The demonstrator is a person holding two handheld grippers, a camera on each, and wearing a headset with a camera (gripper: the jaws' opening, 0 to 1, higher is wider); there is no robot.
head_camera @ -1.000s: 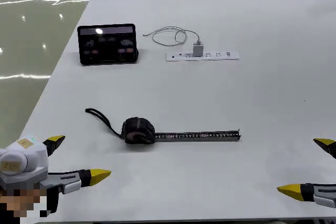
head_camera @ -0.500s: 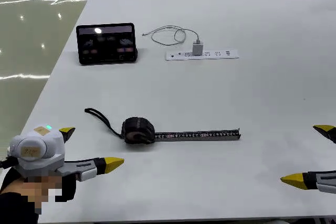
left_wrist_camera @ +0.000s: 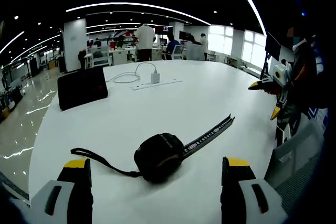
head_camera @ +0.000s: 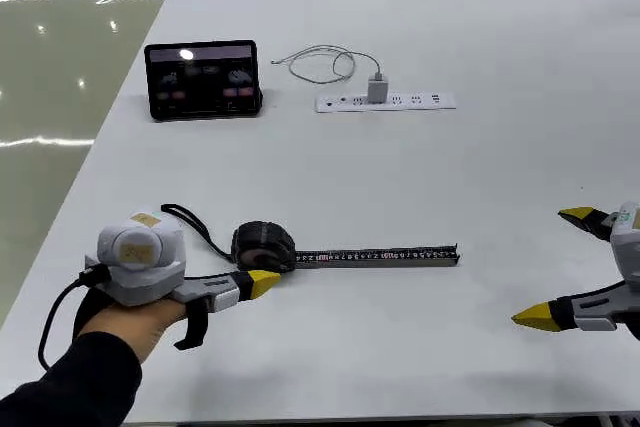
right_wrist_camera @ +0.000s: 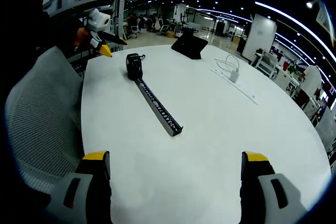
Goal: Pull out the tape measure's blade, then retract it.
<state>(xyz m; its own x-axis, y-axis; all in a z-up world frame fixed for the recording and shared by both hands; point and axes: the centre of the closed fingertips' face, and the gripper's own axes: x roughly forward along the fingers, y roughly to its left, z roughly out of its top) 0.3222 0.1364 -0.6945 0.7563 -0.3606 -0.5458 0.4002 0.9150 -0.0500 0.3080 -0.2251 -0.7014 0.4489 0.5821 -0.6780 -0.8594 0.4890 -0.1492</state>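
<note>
A black tape measure [head_camera: 263, 245] lies on the white table [head_camera: 400, 177]. Its blade [head_camera: 380, 257] is pulled out to the right and lies flat, and its black strap [head_camera: 186, 221] trails left. My left gripper [head_camera: 232, 262] is open right at the case, one yellow tip just in front of it. In the left gripper view the case [left_wrist_camera: 160, 153] sits a little ahead of the open jaws [left_wrist_camera: 157, 165], untouched. My right gripper [head_camera: 552, 267] stands open over bare table, well right of the blade's end. From the right gripper [right_wrist_camera: 175, 157] the blade's hook [right_wrist_camera: 176, 128] lies just ahead.
A dark tablet [head_camera: 202, 80] stands at the back left. A white power strip [head_camera: 385, 104] with a plugged charger and a coiled cable [head_camera: 320, 67] lies behind the tape. A mesh chair [right_wrist_camera: 37, 114] stands at the table's near edge.
My left gripper has come forward and right, from the table's front edge up to the tape case. The right gripper has edged inward. Tape and blade lie where they were.
</note>
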